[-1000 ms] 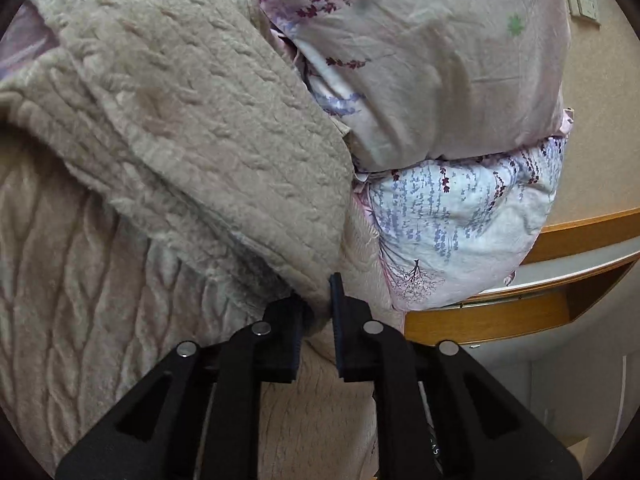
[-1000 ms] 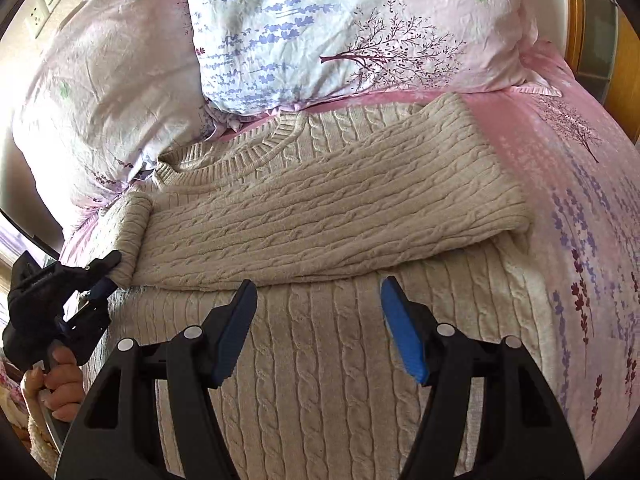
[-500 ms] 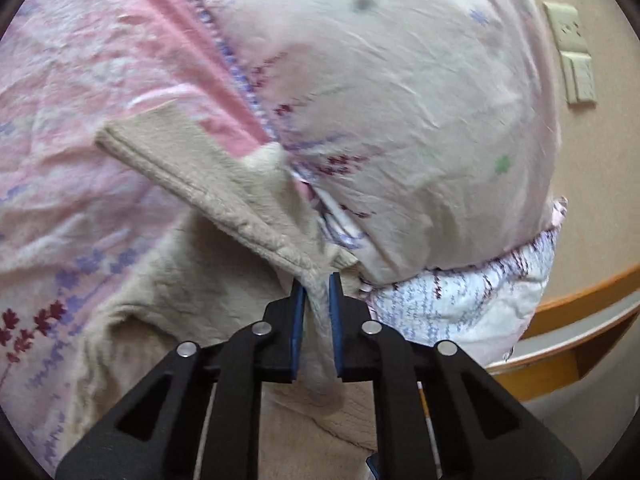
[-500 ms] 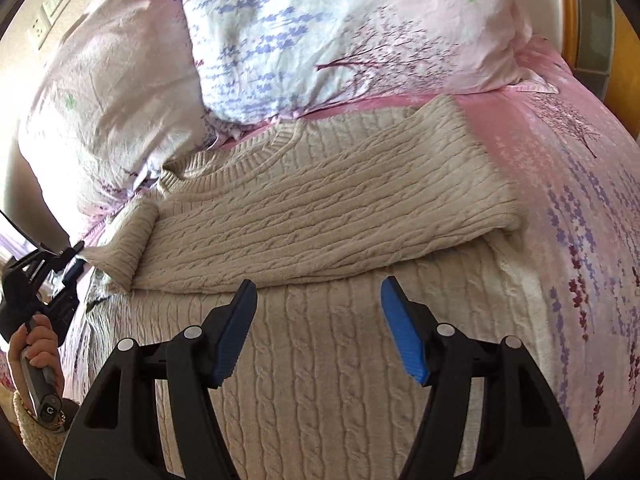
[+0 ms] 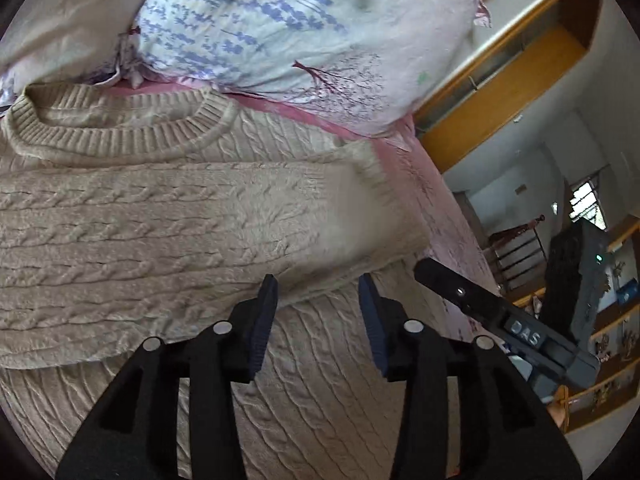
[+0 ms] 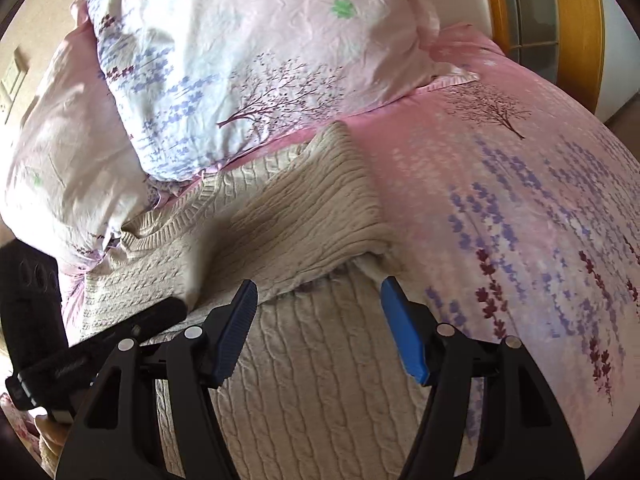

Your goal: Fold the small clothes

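sweater: I've got the beige cable-knit sweater (image 5: 168, 240) flat on the pink bed (image 6: 500, 208), collar just below the floral pillow (image 6: 248, 64), one sleeve folded across the chest.
left hand-held gripper (image 5: 318, 312): jaws opening above the sweater's folded sleeve edge, nothing between them.
right hand-held gripper (image 6: 320, 332): pads apart, empty, over the sweater's right side.

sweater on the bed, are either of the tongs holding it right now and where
Neither. Left tongs are opening, nothing between them; right tongs open above the sweater.
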Tool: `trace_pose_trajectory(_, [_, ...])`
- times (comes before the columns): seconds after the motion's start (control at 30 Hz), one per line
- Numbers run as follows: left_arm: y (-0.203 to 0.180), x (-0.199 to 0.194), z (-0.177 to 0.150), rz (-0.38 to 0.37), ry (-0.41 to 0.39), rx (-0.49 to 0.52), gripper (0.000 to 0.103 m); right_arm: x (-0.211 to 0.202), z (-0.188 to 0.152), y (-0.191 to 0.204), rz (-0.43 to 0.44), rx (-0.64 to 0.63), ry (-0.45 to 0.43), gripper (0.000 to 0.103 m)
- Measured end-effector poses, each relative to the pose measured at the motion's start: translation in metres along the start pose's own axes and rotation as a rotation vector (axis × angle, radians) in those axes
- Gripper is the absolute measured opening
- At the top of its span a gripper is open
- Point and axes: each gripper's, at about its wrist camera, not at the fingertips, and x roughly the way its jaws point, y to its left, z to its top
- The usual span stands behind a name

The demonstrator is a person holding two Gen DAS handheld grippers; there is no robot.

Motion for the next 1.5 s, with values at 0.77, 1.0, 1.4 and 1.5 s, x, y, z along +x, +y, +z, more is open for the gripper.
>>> trace_pose_trajectory(0.77, [0.197, -0.2, -0.073, 0.539, -0.235, -0.373, 0.041, 0.048, 0.027, 0.05, 0.06, -0.145, 0.085, 0.009])
trace_pose_trajectory(1.0, [0.191, -0.19, -0.073, 0.537, -0.236, -0.344, 0.028, 0.035, 0.037, 0.06, -0.034, -0.223, -0.046, 0.004])
trace_pose_trajectory(1.4, [0.168, -0.224, -0.123, 0.338, -0.237, -0.345, 0.051, -0.023, 0.012, -0.004, 0.026, -0.045, 0.074, 0.059])
trace_pose_trajectory(1.5, [0.154, -0.233, -0.15, 0.311, -0.22, -0.315, 0.053, -0.049, -0.009, -0.029, 0.054, -0.02, 0.109, 0.058])
